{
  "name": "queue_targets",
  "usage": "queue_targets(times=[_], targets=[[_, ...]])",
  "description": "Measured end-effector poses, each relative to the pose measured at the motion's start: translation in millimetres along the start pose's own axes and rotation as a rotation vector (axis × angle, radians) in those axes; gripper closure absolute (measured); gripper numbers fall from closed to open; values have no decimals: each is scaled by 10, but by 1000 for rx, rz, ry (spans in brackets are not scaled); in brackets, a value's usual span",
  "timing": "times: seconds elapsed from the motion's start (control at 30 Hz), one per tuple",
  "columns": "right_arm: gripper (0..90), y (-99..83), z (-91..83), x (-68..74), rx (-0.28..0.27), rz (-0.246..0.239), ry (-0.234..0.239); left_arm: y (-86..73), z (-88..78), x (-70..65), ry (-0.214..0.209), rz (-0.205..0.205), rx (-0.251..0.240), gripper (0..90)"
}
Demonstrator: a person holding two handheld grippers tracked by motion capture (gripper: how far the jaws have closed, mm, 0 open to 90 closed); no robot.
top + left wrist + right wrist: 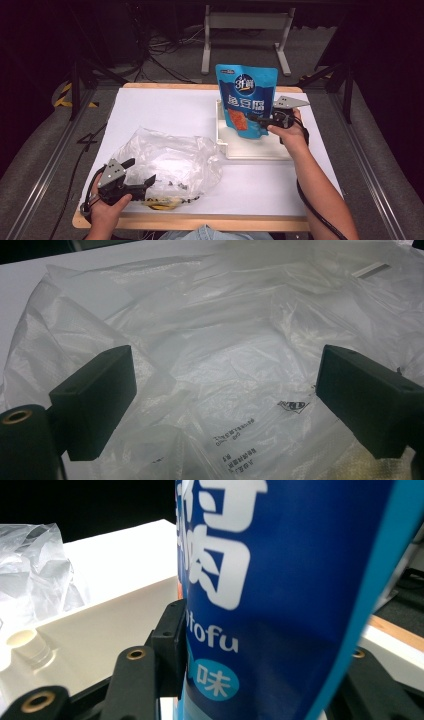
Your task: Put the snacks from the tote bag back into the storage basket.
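Observation:
A blue snack pouch (246, 100) with white characters stands upright above the white tray (260, 150), and my right gripper (260, 120) is shut on its lower right edge. Close up, the blue snack pouch (280, 580) sits between the two black jaws. A crumpled clear plastic bag (167, 162) lies on the white table at the front left. My left gripper (137, 182) is open at the bag's near left edge. Its fingers (95, 402) spread wide over the clear plastic bag (225, 355), holding nothing.
The white tray's wall (100, 615) stands between the pouch and the bag. The table's wooden front edge (200, 222) runs near the person's body. Metal frame legs (245, 30) and cables lie on the floor beyond the table.

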State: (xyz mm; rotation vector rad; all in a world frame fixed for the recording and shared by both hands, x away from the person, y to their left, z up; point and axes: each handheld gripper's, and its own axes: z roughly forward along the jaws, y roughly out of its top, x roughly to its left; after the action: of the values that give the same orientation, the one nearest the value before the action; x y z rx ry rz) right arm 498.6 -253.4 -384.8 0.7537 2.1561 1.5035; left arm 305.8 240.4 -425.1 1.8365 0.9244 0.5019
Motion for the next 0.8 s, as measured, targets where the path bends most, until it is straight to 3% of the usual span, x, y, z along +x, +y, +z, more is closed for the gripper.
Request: queue_targets(times=[0.27,0.53,0.8], targets=[[494,-44,-53,-12,38,-23,-8,-1,5,-2,-2,-1,2,101],[478,-81,-85,-25,44,7,-12,-4,11,-2,-2,-5,4,101],[452,-86,-101,-28,55,3,-25,-4,13,-2,-4,-3,4,100]])
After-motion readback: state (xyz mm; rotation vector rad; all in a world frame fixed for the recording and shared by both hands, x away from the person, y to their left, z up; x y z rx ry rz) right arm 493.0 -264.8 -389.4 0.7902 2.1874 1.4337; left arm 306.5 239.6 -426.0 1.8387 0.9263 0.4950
